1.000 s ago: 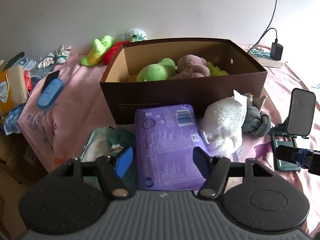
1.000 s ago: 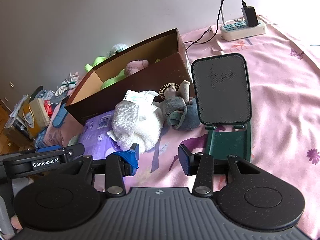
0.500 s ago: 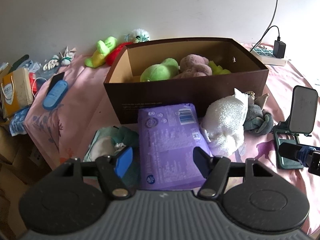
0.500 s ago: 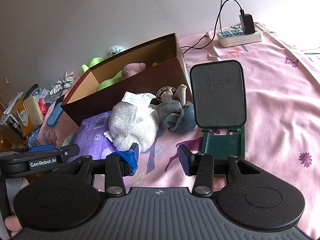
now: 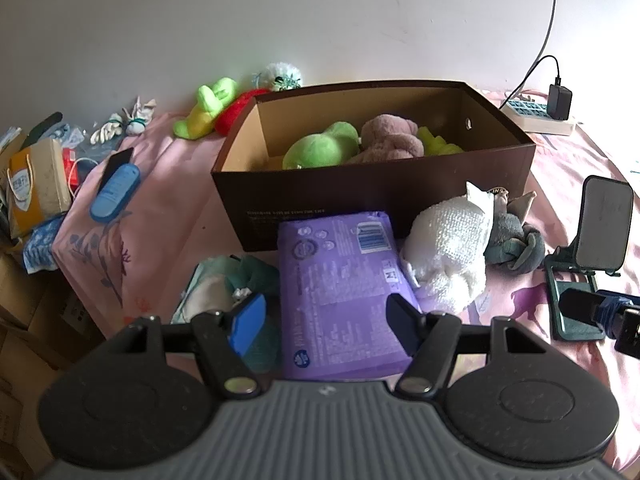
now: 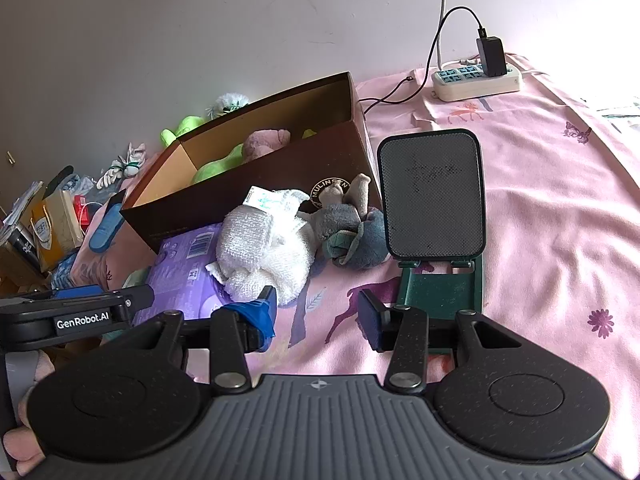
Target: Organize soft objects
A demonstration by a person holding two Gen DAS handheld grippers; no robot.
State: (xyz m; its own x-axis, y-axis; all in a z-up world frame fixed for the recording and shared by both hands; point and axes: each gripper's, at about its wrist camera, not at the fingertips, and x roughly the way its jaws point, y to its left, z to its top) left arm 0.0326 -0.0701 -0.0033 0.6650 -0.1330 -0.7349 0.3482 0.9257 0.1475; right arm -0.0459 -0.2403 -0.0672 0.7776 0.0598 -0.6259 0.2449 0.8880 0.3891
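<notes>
both grippers are held with jaws spread wide and nothing between them: the left gripper [image 5: 326, 316] hovers over the purple packet [image 5: 340, 292], the right gripper [image 6: 316, 314] over the pink sheet [image 6: 540, 208] of what looks like a bed.

several slips could be expected from here. the white towel bundle [image 6: 266, 250] lies partly on the purple packet, so if the packet were lifted first the bundle would probably be dragged or rolled off. the grey plush [image 6: 350, 232] is pressed against the bundle at its 3 o'clock side and sits just beside the phone stand [image 6: 434, 204]; a wide grasp there could knock the stand over. a loose fold could be pinched instead of the bulk, and the bundle might unroll on the way.

the brown box [image 5: 376, 192], at 12 o'clock from the left gripper, already holds a green plush [image 5: 320, 148] and a pink plush [image 5: 390, 140]; room seems left at its 9 o'clock end. the bundle looks nubbly, rolled, with a paper label on top. a teal cloth [image 5: 228, 284] lies crumpled at the packet's 9 o'clock side, near the bed's edge, from which it could slide. more plush toys [image 5: 212, 106] are seen behind the box.
</notes>
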